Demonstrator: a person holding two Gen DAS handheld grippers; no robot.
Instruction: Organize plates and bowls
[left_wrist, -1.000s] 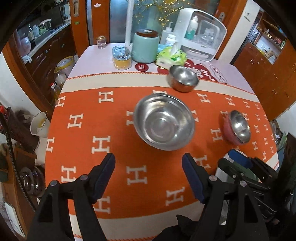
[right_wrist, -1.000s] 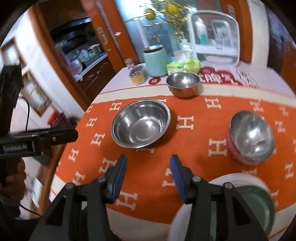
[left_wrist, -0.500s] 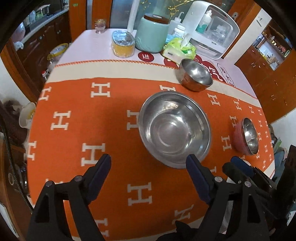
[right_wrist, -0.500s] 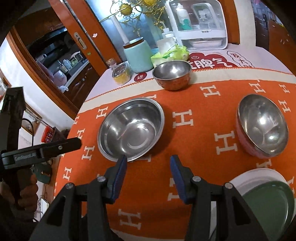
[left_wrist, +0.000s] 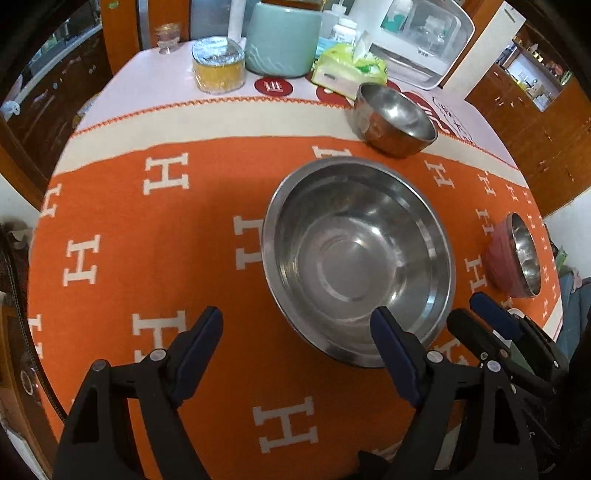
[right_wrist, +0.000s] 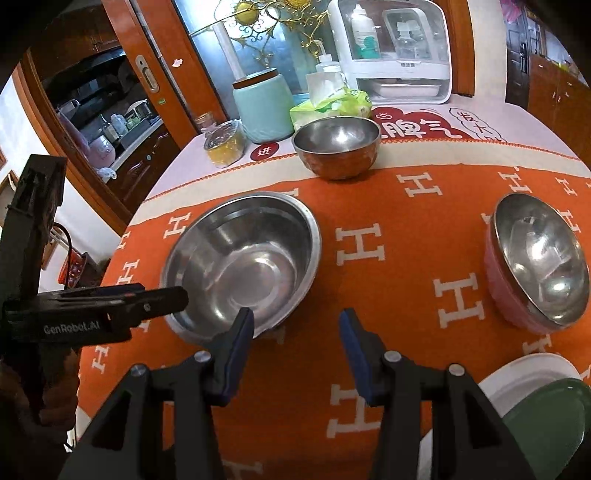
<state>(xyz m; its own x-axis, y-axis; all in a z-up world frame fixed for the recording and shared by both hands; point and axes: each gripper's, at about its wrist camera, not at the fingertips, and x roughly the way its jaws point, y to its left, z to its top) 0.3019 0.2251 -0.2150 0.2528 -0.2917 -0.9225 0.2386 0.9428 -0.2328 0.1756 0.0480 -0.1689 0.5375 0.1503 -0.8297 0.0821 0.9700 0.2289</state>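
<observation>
A large steel bowl (left_wrist: 358, 258) (right_wrist: 243, 262) stands on the orange cloth. Behind it sits a small steel bowl (left_wrist: 395, 122) (right_wrist: 338, 146). To the right is a pink bowl with a steel lining (left_wrist: 517, 254) (right_wrist: 535, 258). A green plate (right_wrist: 554, 417) lies on a white plate (right_wrist: 532, 369) at the front right. My left gripper (left_wrist: 297, 321) is open and empty above the cloth, its right finger (left_wrist: 388, 339) over the large bowl's near rim. My right gripper (right_wrist: 295, 321) is open and empty, just right of that bowl's near rim.
At the back of the table (left_wrist: 140, 92) stand a mint canister (left_wrist: 282, 40), a glass jar of yellow contents (left_wrist: 218, 66), a green tissue pack (left_wrist: 347, 66) and a white dish cabinet (right_wrist: 391, 48). Wooden cupboards surround the table.
Both grippers have come down and forward toward the table, so the large bowl looks bigger and closer. The left jaws stand slightly wider than a second ago.
</observation>
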